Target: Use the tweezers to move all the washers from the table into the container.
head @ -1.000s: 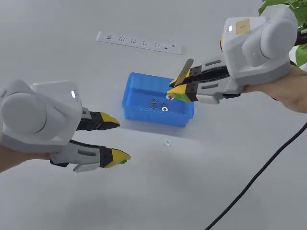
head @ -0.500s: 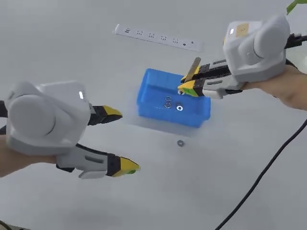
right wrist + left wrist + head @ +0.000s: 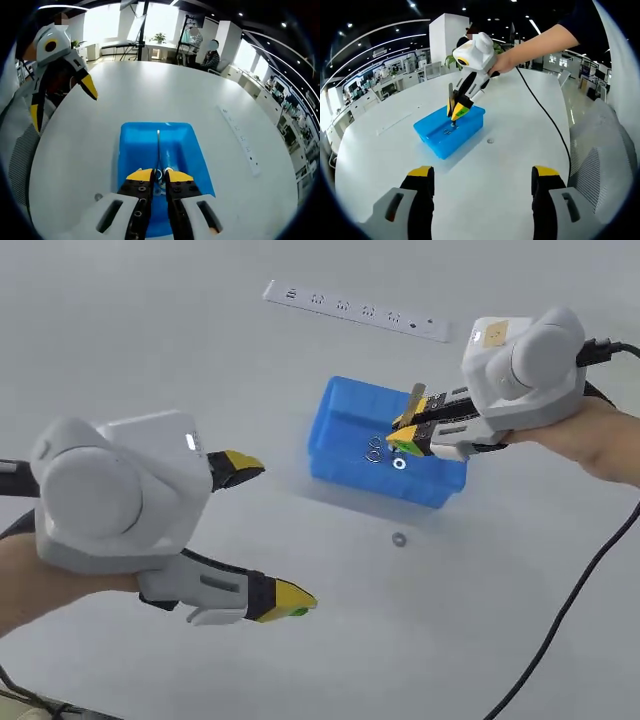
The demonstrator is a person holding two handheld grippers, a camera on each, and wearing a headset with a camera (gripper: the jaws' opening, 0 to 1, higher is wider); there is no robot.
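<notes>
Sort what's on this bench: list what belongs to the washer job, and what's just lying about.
Belongs to the job:
- tweezers, clamped in the right gripper
- blue container
- washers in the container
- loose washer on the table, on the container's near side

Lying about:
- power strip, beyond the container
- black cable, trailing on the right

A white power strip (image 3: 355, 310) lies flat on the pale bench (image 3: 150, 330). A black cable (image 3: 570, 605) runs over the bench, well apart from the strip.
</notes>
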